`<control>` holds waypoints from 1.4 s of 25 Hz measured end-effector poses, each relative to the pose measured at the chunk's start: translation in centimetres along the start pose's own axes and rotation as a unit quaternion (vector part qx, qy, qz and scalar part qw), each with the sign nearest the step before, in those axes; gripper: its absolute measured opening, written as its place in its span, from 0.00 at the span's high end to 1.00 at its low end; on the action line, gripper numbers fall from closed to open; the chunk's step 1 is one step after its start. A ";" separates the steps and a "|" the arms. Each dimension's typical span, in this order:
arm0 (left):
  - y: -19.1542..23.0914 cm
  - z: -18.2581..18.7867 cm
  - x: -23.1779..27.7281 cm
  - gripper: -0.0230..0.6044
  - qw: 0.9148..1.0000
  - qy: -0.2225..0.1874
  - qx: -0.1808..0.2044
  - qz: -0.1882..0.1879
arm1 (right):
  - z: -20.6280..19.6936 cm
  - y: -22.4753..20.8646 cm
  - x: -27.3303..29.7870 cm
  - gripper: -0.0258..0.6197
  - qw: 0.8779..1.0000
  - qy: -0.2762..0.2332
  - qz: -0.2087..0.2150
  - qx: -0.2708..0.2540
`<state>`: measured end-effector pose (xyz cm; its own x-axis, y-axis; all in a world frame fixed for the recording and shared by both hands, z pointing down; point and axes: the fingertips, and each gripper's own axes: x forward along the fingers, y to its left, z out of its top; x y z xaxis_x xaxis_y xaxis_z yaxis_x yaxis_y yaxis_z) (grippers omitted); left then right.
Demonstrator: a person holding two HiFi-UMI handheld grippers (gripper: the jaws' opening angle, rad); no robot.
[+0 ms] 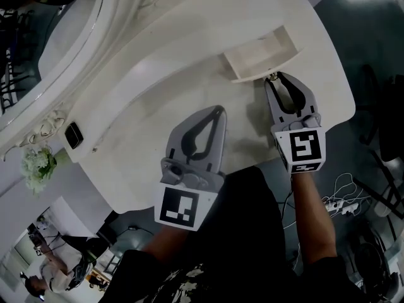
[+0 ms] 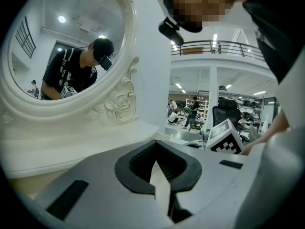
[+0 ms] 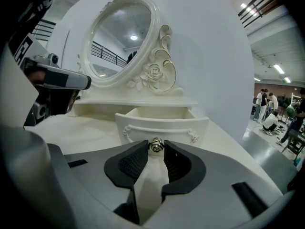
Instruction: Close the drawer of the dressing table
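Observation:
The white dressing table [image 1: 158, 87] has one small drawer [image 1: 262, 52] pulled out at its far right. In the right gripper view the drawer front [image 3: 164, 124] faces me, and its metal knob [image 3: 156, 146] sits between the tips of my right gripper [image 3: 156, 147]. The pads lie against the knob on both sides. From the head view the right gripper [image 1: 274, 77] reaches up to the drawer's front edge. My left gripper [image 1: 218, 110] hovers over the table top to the left of the drawer, shut and empty; its tips [image 2: 156, 144] meet.
An oval carved mirror [image 3: 121, 42] stands at the back of the table. A small black object [image 1: 74, 135] lies near the table's left edge, with white flowers [image 1: 38, 160] below it. A power strip and cables [image 1: 341, 204] lie on the floor at right.

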<state>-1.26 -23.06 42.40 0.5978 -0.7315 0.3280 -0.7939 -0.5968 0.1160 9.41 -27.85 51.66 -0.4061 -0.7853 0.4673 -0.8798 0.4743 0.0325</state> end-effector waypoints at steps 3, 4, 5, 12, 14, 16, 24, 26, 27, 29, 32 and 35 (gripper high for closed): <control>0.0 -0.1 0.2 0.96 1.000 0.001 0.000 -0.004 | 0.2 -0.1 -0.1 0.81 1.000 0.000 -0.007 -0.004; 0.1 -0.1 0.2 0.96 1.000 0.002 -0.002 -0.003 | 0.3 -0.1 -0.2 0.81 1.000 -0.001 -0.009 -0.004; 0.2 -0.1 0.1 0.96 1.000 0.002 -0.004 -0.002 | 0.4 -0.1 -0.3 0.81 1.000 -0.004 -0.010 -0.003; 1.0 -0.5 0.3 0.96 1.000 -0.002 -0.015 0.005 | 1.0 -0.3 0.2 0.82 1.000 -0.007 -0.009 -0.004; 1.1 -0.6 0.4 0.96 1.000 -0.001 -0.019 0.006 | 1.3 -0.4 0.6 0.82 1.000 -0.009 -0.008 -0.005; 1.3 -0.7 0.5 0.96 1.000 -0.001 -0.020 0.007 | 1.7 -0.3 1.1 0.82 1.000 -0.012 -0.006 -0.006; 2.2 -1.6 0.5 0.96 0.999 0.008 -0.037 0.014 | 2.8 -0.4 3.3 0.82 1.000 -0.022 -0.004 -0.013; 2.2 -1.7 0.6 0.96 0.999 0.010 -0.040 0.011 | 2.9 -0.5 3.7 0.82 1.000 -0.021 -0.003 -0.011; 2.2 -1.7 0.6 0.96 0.999 0.009 -0.041 0.010 | 3.0 -0.6 4.0 0.82 1.000 -0.019 -0.003 -0.010; 2.2 -1.7 0.6 0.96 0.999 0.009 -0.040 0.008 | 3.0 -0.7 4.3 0.82 1.000 -0.015 -0.005 -0.007; 2.3 -1.7 0.6 0.96 0.999 0.011 -0.036 0.008 | 3.2 -0.8 4.8 0.82 1.000 -0.012 -0.006 -0.006; 2.5 -1.8 0.5 0.96 0.999 0.012 -0.038 0.009 | 3.4 -1.0 5.3 0.82 1.000 -0.011 -0.006 -0.006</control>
<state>-3.18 -24.28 44.57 0.5814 -0.7333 0.3524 -0.8111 -0.5567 0.1797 7.26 -33.83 51.16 -0.4009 -0.7993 0.4476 -0.8816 0.4695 0.0489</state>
